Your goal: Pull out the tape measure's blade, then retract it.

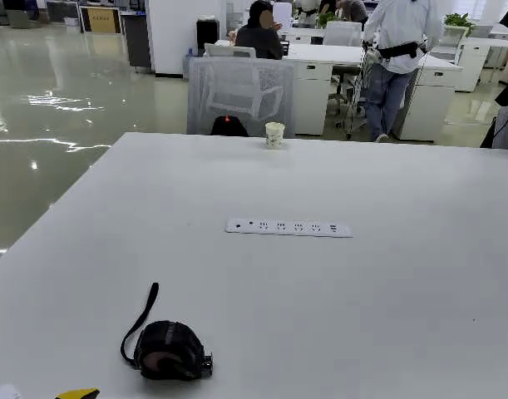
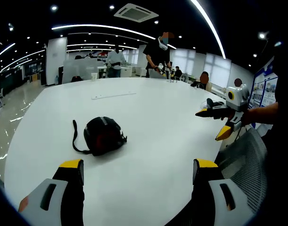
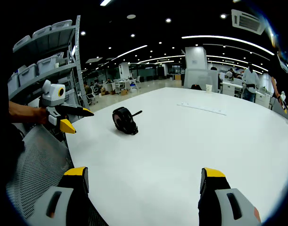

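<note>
A black tape measure (image 1: 166,351) lies on the white table (image 1: 320,316) near its front left, with its blade in and its black wrist strap (image 1: 141,320) trailing behind. In the left gripper view the tape measure (image 2: 104,135) sits ahead of my left gripper (image 2: 139,165), which is open and holds nothing. My right gripper (image 3: 144,172) is open too, with the tape measure (image 3: 125,120) well ahead on the left. Each gripper shows in the other's view, hand-held off the table edge: the right gripper (image 2: 219,123) and the left gripper (image 3: 66,117).
A white power strip (image 1: 288,227) lies mid-table and a paper cup (image 1: 274,134) stands at the far edge. A mesh chair (image 1: 239,93) is behind the table. People stand and sit at desks beyond. Storage shelves (image 3: 45,47) stand to the left in the right gripper view.
</note>
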